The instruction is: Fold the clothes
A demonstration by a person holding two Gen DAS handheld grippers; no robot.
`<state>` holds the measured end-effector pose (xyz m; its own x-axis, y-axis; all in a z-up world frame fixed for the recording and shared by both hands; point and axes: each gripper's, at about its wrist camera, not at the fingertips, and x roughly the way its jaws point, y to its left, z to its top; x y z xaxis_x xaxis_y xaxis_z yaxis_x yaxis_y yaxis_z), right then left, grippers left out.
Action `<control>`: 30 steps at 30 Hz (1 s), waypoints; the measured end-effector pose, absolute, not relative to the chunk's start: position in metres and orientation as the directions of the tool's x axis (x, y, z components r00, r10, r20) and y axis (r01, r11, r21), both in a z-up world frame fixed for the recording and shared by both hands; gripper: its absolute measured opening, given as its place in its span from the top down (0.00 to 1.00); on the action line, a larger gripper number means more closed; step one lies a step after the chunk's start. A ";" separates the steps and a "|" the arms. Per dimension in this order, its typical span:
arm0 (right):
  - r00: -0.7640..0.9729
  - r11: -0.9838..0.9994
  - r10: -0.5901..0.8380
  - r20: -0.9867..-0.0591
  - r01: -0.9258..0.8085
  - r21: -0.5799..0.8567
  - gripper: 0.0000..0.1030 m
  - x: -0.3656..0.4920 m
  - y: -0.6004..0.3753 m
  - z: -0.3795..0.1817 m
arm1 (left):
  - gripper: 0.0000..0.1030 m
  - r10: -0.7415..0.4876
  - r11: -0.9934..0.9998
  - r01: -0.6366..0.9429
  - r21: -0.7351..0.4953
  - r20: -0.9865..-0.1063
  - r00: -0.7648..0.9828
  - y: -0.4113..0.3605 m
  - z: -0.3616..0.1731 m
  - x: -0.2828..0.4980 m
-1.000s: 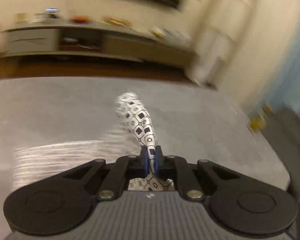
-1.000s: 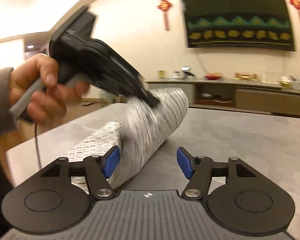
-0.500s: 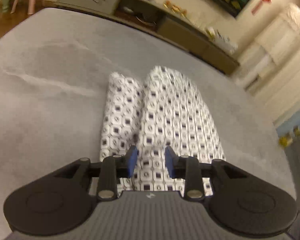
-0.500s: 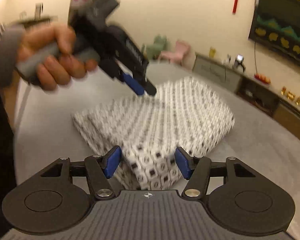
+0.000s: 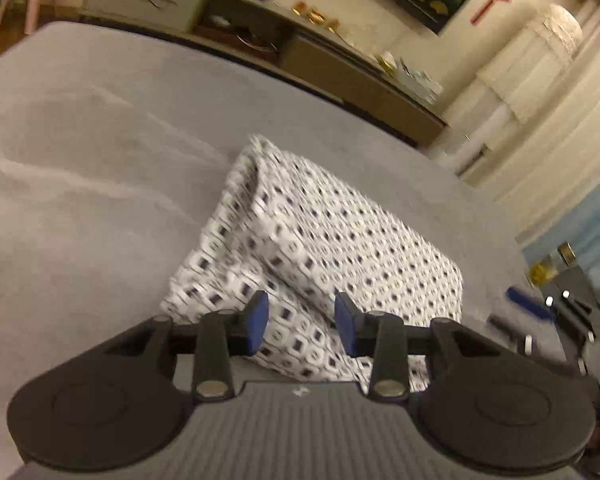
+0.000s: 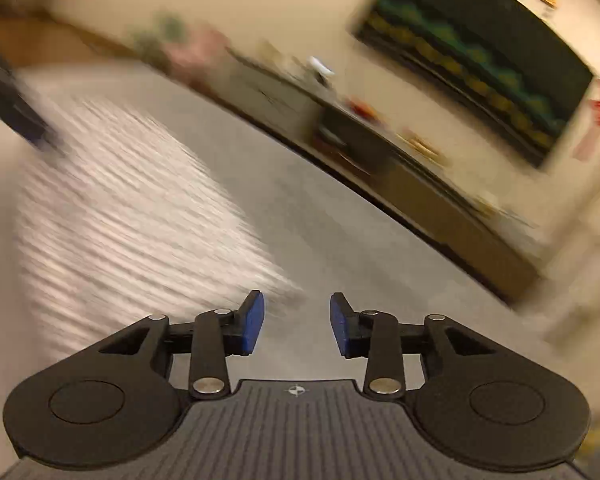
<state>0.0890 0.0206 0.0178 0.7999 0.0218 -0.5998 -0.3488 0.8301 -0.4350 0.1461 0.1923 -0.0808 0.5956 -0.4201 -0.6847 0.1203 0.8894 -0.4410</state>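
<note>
The left gripper (image 5: 301, 322) body is covering the near edge of the folded garment (image 5: 340, 248), and the right gripper (image 5: 548, 312) is showing only as a blurred part at the picture's right edge. In the right wrist view, motion blur is smearing the garment (image 6: 132, 216) into streaks, erasing its print. The sideboard (image 6: 380, 152) and its small items are smearing beyond identification.

The left gripper (image 5: 301, 322) is held low and angled downward, its blue-padded fingers (image 5: 257, 321) spread apart – nothing is clasped between them. The right gripper (image 6: 297, 322) is likewise held with its jaws parted and empty, and its view is smeared by blur.
</note>
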 end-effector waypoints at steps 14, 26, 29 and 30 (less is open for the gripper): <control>0.660 0.825 0.310 -0.684 -0.545 -0.152 0.57 0.058 0.059 0.014 | 0.88 -0.315 0.935 0.069 -0.347 -0.727 0.610 0.207 -0.083 0.139; 0.721 0.642 0.261 -0.643 -0.627 -0.442 0.95 0.093 0.163 0.003 | 0.87 -0.289 0.952 0.092 -0.293 -0.754 0.590 0.200 -0.098 0.152; 0.744 0.658 0.283 -0.605 -0.609 -0.442 0.98 0.079 0.164 0.018 | 0.87 -0.299 0.947 0.087 -0.309 -0.753 0.586 0.205 -0.097 0.153; 0.745 0.662 0.303 -0.595 -0.614 -0.431 0.98 0.068 0.165 0.026 | 0.87 -0.302 0.946 0.086 -0.313 -0.753 0.584 0.206 -0.098 0.154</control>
